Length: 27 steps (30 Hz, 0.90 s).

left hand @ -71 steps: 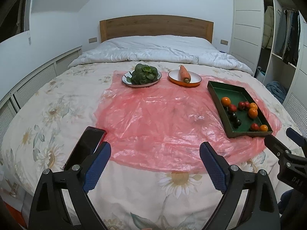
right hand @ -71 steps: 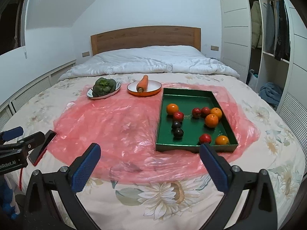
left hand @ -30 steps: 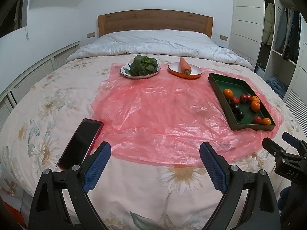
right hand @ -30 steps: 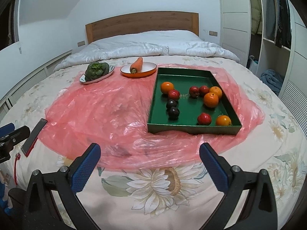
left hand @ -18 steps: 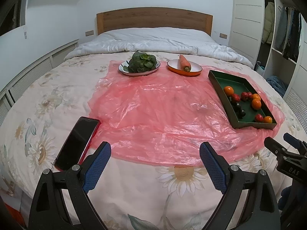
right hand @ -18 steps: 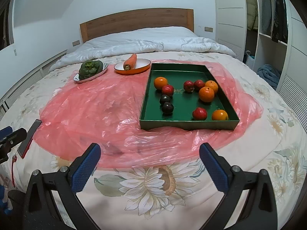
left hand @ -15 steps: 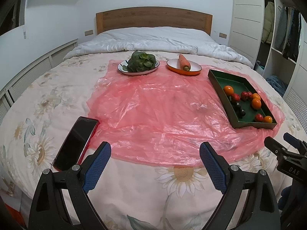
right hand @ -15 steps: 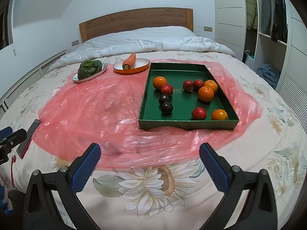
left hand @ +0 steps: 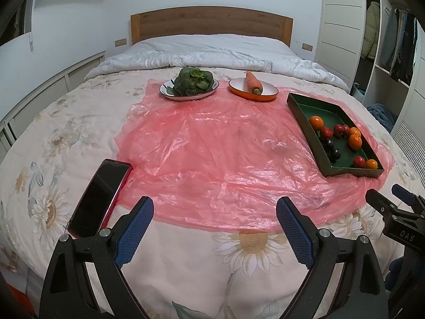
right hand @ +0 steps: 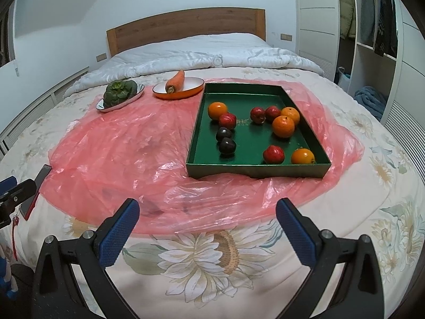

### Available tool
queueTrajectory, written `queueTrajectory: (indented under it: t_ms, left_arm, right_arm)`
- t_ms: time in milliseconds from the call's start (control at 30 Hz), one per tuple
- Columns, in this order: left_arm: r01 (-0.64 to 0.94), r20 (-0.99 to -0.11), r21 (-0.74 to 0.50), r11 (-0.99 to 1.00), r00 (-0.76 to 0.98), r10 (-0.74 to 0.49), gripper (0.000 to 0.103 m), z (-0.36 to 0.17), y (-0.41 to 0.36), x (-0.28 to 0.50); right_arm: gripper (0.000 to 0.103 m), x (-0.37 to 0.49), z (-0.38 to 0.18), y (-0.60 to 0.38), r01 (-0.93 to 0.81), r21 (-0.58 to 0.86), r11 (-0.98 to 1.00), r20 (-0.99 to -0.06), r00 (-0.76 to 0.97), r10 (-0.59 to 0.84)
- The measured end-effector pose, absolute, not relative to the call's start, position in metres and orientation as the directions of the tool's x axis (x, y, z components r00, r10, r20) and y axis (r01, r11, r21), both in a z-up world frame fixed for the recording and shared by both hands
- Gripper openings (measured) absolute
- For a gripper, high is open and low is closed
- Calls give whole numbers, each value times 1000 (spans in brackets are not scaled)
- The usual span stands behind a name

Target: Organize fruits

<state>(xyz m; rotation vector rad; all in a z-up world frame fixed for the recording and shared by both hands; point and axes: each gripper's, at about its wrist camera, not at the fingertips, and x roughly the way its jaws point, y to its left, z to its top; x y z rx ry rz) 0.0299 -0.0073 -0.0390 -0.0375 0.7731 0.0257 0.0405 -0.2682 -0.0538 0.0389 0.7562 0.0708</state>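
A green tray (right hand: 265, 87) lies on a pink plastic sheet (right hand: 127, 143) on the bed and holds several oranges (right hand: 283, 126), red fruits (right hand: 273, 154) and two dark plums (right hand: 227, 145). In the left wrist view the same tray (left hand: 302, 109) sits at the right. My right gripper (right hand: 207, 212) hangs open over the sheet's near edge, short of the tray, with nothing between its fingers. My left gripper (left hand: 213, 212) is open too, over the sheet's front left part. Each gripper shows at the edge of the other's view.
A plate of leafy greens (left hand: 190, 83) and an orange plate with a carrot (left hand: 253, 86) stand at the sheet's far edge. A phone in a red case (left hand: 99, 195) lies beside the left gripper. A folded white duvet, headboard and open wardrobe lie beyond.
Both views have crept slightly forward and tilted a little; the tray looks a bit nearer in the right wrist view. Both grippers stay open and nothing on the bed has moved.
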Motion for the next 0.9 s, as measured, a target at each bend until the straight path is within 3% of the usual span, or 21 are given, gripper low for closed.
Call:
queueTrajectory:
  t_ms: [900]
  left_arm:
    - [-36,-703,-28,999,711,6,91,-44,-7,31]
  right_arm:
    - [103,43,-62,-269,-44,51,998,-697,714,68]
